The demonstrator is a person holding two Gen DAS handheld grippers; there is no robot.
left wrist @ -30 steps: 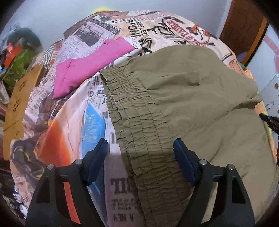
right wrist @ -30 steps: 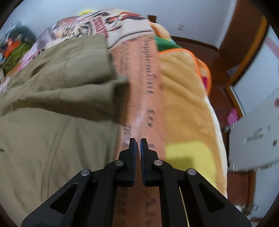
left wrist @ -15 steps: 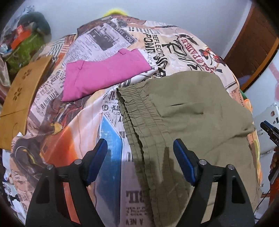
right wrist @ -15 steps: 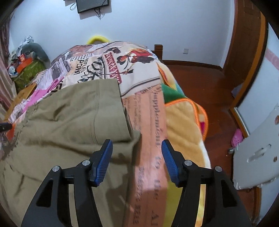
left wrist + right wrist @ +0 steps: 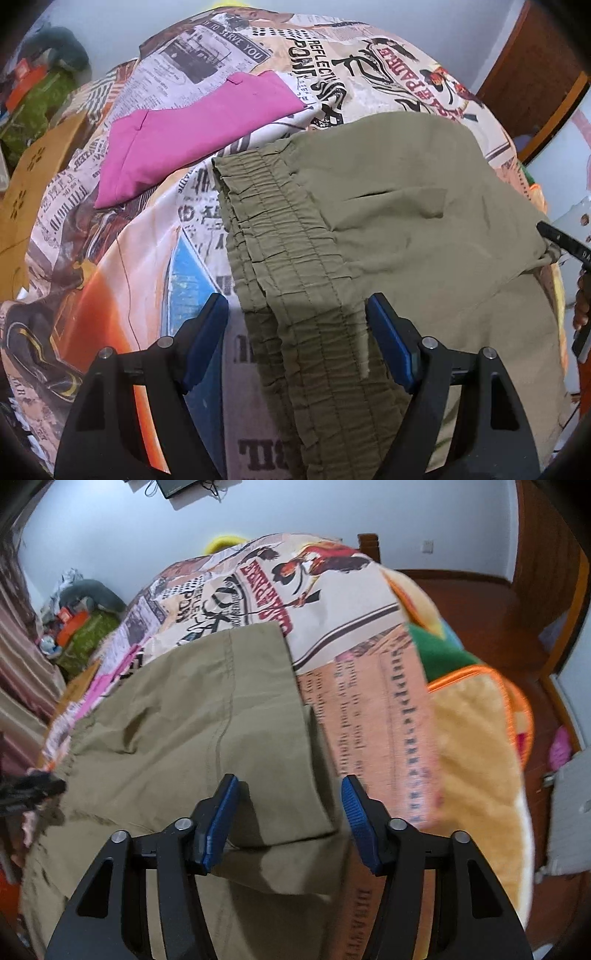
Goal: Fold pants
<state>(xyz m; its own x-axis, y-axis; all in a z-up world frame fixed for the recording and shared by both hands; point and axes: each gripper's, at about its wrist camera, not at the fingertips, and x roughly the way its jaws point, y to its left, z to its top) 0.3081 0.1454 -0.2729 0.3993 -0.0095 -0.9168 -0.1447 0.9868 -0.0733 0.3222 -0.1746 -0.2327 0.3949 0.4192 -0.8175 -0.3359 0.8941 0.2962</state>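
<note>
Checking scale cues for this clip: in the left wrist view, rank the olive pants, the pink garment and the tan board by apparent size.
1. olive pants, largest by far, though nearest the camera.
2. pink garment.
3. tan board, smallest, but cut off at the frame edge, so its rank is unsure.

Olive-green pants (image 5: 388,229) — folded over, gathered elastic waistband leftward — flat on the printed bedspread (image 5: 207,62)

Walls: plain white (image 5: 314,513), with a socket (image 5: 428,546).
Floor: reddish-brown wood (image 5: 476,602).
Bed: newspaper-print cover (image 5: 236,48) over a yellow blanket (image 5: 476,760) with an orange edge.
Door: brown wood (image 5: 535,74) on the right.
Screen: dark, with cables, high on the wall (image 5: 177,487).
Clutter: orange and green things (image 5: 79,631) by the far wall.
Curtain: pinkish, at left (image 5: 22,657).
</note>
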